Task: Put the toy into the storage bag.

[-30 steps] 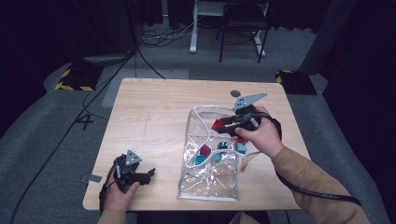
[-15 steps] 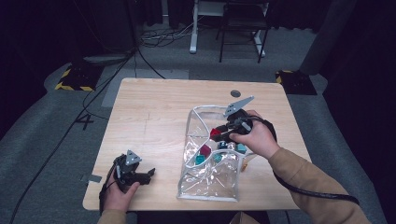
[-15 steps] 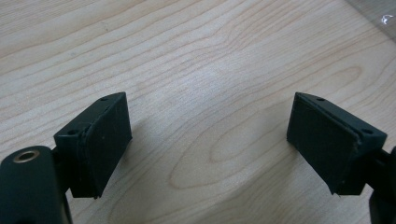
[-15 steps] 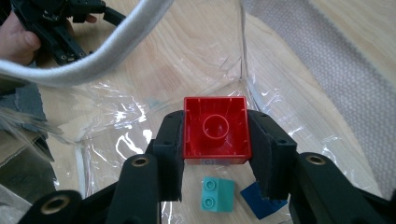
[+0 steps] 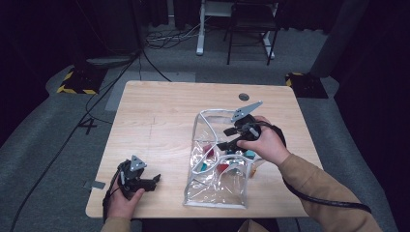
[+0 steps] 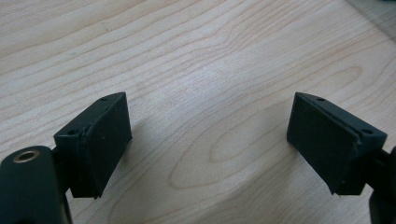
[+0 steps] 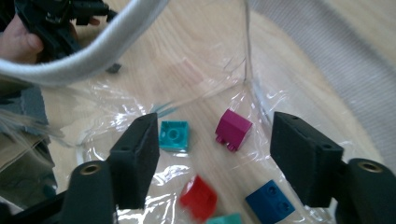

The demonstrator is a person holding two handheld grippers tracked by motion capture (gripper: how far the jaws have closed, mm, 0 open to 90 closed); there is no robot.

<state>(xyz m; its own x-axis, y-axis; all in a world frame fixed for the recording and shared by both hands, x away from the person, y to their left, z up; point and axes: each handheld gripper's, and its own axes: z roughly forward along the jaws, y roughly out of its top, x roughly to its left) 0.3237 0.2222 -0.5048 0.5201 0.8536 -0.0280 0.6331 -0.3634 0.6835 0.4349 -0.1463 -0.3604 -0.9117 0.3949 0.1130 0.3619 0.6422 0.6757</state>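
Note:
A clear plastic bag (image 5: 215, 193) with a white trimmed rim (image 7: 84, 56) lies on the wooden table (image 5: 159, 121). My right gripper (image 5: 224, 139) hovers over its open mouth. Its jaws have just been opening and now stand open (image 7: 212, 123), with nothing pressed between the pads. Below them a red brick (image 7: 198, 198) shows blurred inside the bag. A teal brick (image 7: 174, 135), a magenta brick (image 7: 233, 128) and a blue brick (image 7: 270, 201) lie on the bag's floor. My left gripper (image 5: 154, 180) rests open on bare wood (image 6: 208, 105) at the near left.
The table's near edge runs just below the bag and the left hand (image 5: 123, 205). A round cable hole (image 5: 244, 96) sits at the far right of the table. Chairs and cables stand on the floor beyond the far edge.
The right gripper held a red brick over the bag; its jaws have opened and the brick is now down inside the bag. The left gripper has not moved.

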